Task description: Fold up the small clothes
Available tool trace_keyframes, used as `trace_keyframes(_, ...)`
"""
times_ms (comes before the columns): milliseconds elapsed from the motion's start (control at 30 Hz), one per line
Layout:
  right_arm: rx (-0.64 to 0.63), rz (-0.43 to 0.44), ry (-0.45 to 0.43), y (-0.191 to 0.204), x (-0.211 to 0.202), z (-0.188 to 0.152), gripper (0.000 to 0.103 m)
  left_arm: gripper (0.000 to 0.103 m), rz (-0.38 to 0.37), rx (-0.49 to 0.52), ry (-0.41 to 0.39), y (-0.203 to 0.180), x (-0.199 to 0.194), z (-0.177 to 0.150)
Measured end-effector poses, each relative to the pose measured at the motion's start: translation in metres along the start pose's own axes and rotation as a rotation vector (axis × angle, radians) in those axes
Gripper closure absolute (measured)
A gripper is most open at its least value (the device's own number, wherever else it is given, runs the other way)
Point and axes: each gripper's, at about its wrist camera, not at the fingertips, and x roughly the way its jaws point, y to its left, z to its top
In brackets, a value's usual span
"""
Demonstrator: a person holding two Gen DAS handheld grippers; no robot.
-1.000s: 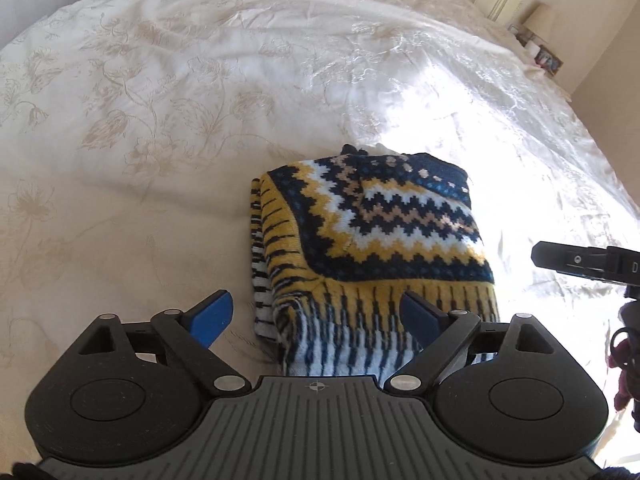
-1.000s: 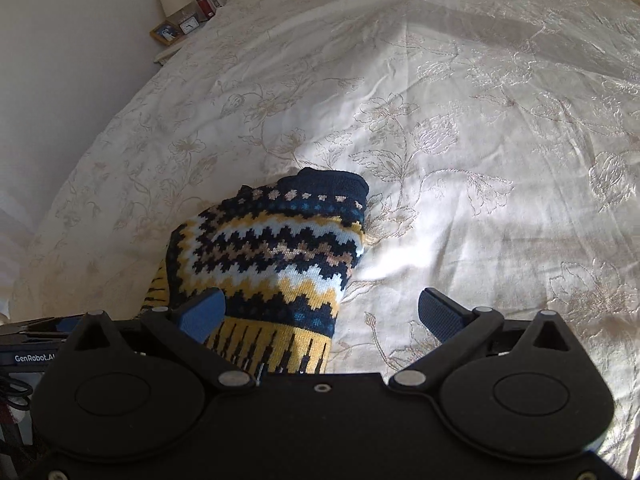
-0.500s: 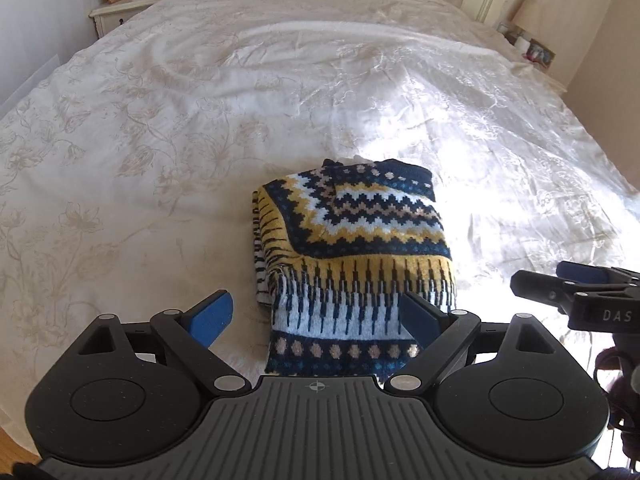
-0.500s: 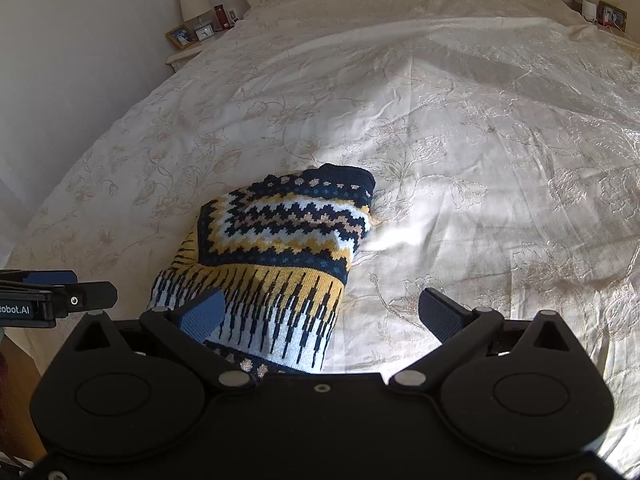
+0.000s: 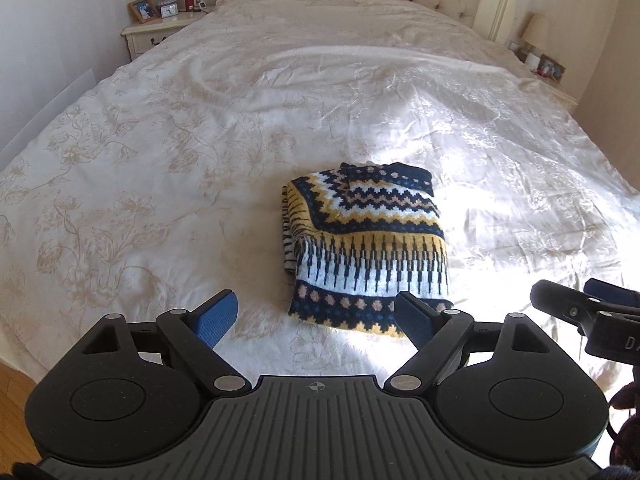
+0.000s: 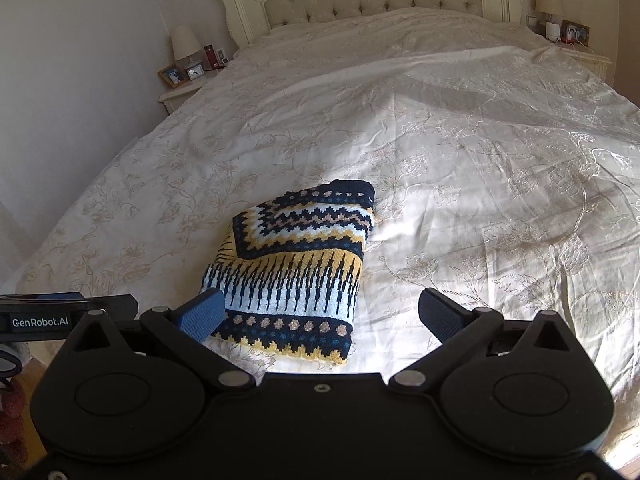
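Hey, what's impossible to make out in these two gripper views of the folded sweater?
- Sweater underside and inner layers: both views, hidden by its own folds.
- Bedside clock face: left wrist view, too small.
- Right gripper in left wrist view: cut off by the edge.

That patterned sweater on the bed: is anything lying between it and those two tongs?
Nothing visible. Only bare bedspread lies between the folded sweater and the open left tongs; the open right tongs also face it unobstructed.
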Motion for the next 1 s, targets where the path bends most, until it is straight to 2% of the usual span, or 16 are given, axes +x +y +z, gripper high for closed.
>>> trace_keyframes(400, -0.003, -0.065, -0.035, 0.015, -0.044, -0.030, 0.001, 0.018, 0.101, 0.079, -0.024, -0.016, -0.033, -0.032)
trace_keyframes(1000, -0.016, -0.032, -0.011, 0.031, -0.049, -0.039, 0.001, 0.018, 0.091, 0.056, -0.011, -0.007, -0.046, -0.045)
